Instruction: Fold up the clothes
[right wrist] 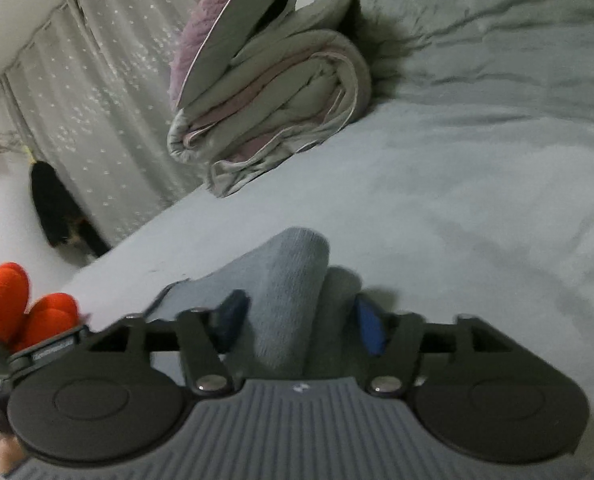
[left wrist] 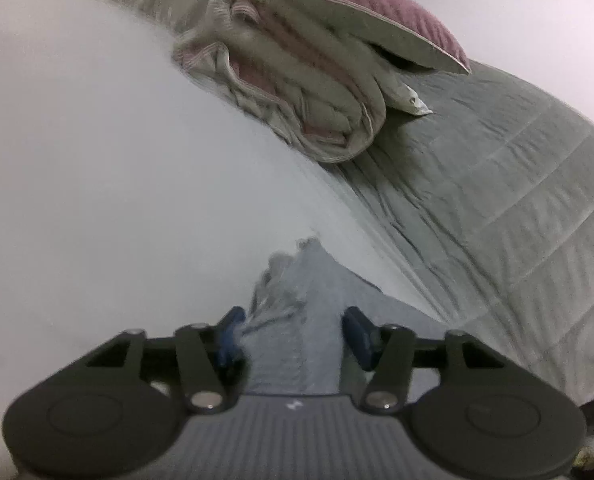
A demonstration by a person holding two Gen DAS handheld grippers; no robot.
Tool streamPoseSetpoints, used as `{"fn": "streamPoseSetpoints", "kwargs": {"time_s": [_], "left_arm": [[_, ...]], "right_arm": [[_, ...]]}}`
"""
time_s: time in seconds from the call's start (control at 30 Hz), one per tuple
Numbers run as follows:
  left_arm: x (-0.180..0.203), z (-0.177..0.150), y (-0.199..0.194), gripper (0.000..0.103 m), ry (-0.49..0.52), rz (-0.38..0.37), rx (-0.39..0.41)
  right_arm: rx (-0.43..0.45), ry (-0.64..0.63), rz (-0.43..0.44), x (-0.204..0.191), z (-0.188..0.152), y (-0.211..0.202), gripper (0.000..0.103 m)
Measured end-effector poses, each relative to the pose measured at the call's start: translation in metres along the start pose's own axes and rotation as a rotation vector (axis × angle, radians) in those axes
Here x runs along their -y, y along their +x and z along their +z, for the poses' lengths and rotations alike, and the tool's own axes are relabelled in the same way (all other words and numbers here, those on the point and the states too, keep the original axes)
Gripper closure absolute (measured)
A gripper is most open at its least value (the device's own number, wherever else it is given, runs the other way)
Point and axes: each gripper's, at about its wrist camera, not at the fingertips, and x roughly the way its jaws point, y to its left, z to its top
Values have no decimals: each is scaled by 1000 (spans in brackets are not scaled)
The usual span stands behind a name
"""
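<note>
Both claws [left wrist: 293, 336] [right wrist: 297, 324] grip grey garment [right wrist: 293, 280].

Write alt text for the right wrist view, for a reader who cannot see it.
The right gripper has a bunched fold of grey-blue knit garment between its blue fingers, above a pale grey bed sheet. Beyond lie a folded grey-and-pink quilt, topped by a purple cushion, and a spotted curtain at left.
</note>
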Motion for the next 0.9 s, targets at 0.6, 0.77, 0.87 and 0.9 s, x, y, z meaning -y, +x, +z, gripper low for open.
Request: {"fn": "streamPoseSetpoints", "kwargs": {"time_s": [0.6,0.77,0.87,0.9], "left_arm": [[16,-9,-6,60,248,22,43],[42,-4,-29,33,316,116,21],[68,4,-45,10,396,172,3],[78,5,-50,7,439,194,-6]], "right_arm": [[78,-376,-192,-33,-12,19,62],[79,-340,-193,-38,2,3,59],[87,-286,-168,-47,15,-17,50],[90,-270,-162,-50,19,-24,42]]}}
